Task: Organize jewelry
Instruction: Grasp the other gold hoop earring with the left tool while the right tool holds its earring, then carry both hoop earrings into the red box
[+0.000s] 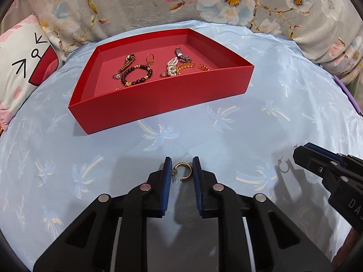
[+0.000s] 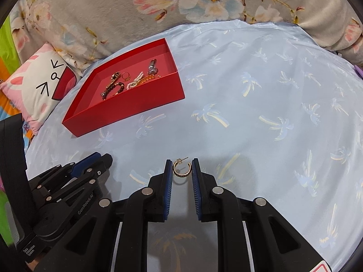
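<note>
A red tray (image 1: pixel 158 99) sits on the blue cloth and holds several pieces: a dark bead bracelet (image 1: pixel 136 76), a pearl piece (image 1: pixel 171 66), a gold ring (image 1: pixel 150 58) and a watch (image 1: pixel 182 55). My left gripper (image 1: pixel 181 170) is shut on a gold hoop earring (image 1: pixel 184 171), held between its blue pads above the cloth. My right gripper (image 2: pixel 181 170) is shut on a second gold hoop earring (image 2: pixel 181 170). The tray also shows in the right wrist view (image 2: pixel 127 111), far left. The right gripper's tip shows in the left wrist view (image 1: pixel 317 161).
The blue cloth with a palm print (image 1: pixel 226 136) covers a rounded cushion. A floral blanket (image 1: pixel 204 4) lies behind it. A white cartoon pillow (image 1: pixel 22 68) sits to the left of the tray. The left gripper shows in the right wrist view (image 2: pixel 74 176).
</note>
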`<action>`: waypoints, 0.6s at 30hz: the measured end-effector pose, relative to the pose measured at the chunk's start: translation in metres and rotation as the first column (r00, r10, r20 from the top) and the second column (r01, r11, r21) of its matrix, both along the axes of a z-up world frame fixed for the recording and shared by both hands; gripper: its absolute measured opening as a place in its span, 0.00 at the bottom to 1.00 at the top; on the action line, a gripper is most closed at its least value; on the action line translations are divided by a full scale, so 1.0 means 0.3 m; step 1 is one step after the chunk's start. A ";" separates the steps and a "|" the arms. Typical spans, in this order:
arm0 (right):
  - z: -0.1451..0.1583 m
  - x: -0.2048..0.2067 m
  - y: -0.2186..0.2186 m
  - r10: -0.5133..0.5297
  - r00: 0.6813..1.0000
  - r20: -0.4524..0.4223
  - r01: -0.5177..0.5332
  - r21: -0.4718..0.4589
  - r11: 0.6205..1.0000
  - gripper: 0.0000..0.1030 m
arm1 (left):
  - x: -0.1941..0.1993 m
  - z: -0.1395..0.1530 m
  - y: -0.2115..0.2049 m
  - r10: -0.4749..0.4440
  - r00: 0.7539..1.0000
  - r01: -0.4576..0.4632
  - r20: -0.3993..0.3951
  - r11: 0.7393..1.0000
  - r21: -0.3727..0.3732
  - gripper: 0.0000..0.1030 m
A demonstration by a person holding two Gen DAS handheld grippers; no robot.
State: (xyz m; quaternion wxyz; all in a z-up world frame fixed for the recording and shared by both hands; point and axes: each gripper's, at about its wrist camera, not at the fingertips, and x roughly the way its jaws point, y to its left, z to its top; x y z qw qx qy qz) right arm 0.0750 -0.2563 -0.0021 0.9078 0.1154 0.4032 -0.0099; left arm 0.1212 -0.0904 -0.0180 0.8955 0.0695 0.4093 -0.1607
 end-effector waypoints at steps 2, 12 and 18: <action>0.004 -0.005 0.001 0.001 1.000 0.003 -0.001 0.000 1.000 0.16 | -0.001 0.000 0.002 0.000 1.000 0.000 -0.002 1.000 -0.007 0.17; 0.044 -0.029 0.016 0.017 0.999 0.028 -0.017 0.008 1.000 0.16 | -0.019 0.023 0.041 0.009 1.000 -0.010 -0.016 0.999 -0.036 0.17; 0.110 0.011 0.041 0.051 0.997 0.063 -0.052 0.019 0.998 0.16 | 0.019 0.117 0.141 0.063 0.998 -0.063 -0.003 0.992 -0.110 0.17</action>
